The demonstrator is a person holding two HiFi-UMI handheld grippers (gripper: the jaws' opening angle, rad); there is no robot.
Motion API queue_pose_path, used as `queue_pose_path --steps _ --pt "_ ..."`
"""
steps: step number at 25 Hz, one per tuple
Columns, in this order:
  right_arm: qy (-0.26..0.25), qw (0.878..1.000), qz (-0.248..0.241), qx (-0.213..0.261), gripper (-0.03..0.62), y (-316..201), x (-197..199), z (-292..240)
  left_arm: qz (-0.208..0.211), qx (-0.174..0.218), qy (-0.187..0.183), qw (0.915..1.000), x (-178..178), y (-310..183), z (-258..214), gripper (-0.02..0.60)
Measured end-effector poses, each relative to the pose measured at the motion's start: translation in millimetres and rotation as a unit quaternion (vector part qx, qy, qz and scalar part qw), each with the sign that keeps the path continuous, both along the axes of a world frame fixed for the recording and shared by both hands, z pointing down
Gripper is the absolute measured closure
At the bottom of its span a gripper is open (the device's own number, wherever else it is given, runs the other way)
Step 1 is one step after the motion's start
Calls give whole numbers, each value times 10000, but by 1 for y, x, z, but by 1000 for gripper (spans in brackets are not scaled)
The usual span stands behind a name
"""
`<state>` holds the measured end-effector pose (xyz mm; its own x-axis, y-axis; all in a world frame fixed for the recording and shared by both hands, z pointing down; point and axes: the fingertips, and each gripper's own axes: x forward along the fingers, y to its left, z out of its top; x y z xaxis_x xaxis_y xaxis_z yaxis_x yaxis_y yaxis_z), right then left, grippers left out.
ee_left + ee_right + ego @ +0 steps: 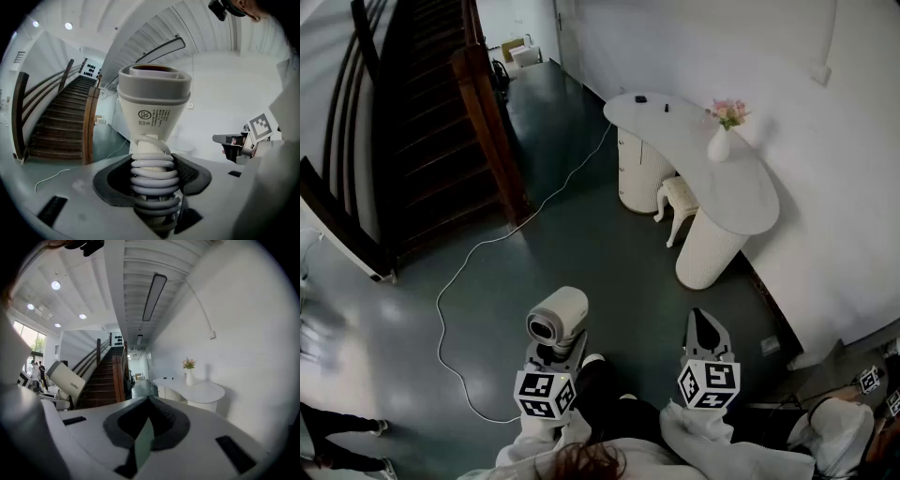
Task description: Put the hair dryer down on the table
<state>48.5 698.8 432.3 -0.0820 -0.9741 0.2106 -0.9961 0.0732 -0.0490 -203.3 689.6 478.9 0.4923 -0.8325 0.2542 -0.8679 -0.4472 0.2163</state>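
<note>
Head view: left hand-held gripper (554, 351), held out forward, pinches the hair dryer (558, 316) by its cord-wrapped handle, barrel tilted upward; right hand-held gripper (705, 324) pressed together, empty.

Wooden staircase (431, 122) left; white cable (478, 253) across dark floor (600, 262); flower vase (720, 145), white stool (680, 197) right

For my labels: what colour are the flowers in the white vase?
Pink flowers, clearest in the head view.

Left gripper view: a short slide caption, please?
Left gripper grips a white hair dryer by its cord-wrapped handle, staircase behind.
</note>
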Motion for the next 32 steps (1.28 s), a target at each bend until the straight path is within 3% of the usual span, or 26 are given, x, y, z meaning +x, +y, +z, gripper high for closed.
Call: queue_pose_path --steps 8,16,24,32 --pt "-152 9998 -138 -85 546 18 -5 10 79 7 -42 10000 7 20 2 339" --pt "-311 9993 111 -198 546 14 8 24 -19 -133 -83 9999 3 17 12 339" --pt "-281 9992 112 -263 545 -26 15 29 31 -207 -141 9997 14 -21 21 339" --pt "-244 9992 -24 -328 545 -109 21 19 -55 -240 -107 9996 25 -104 14 339"
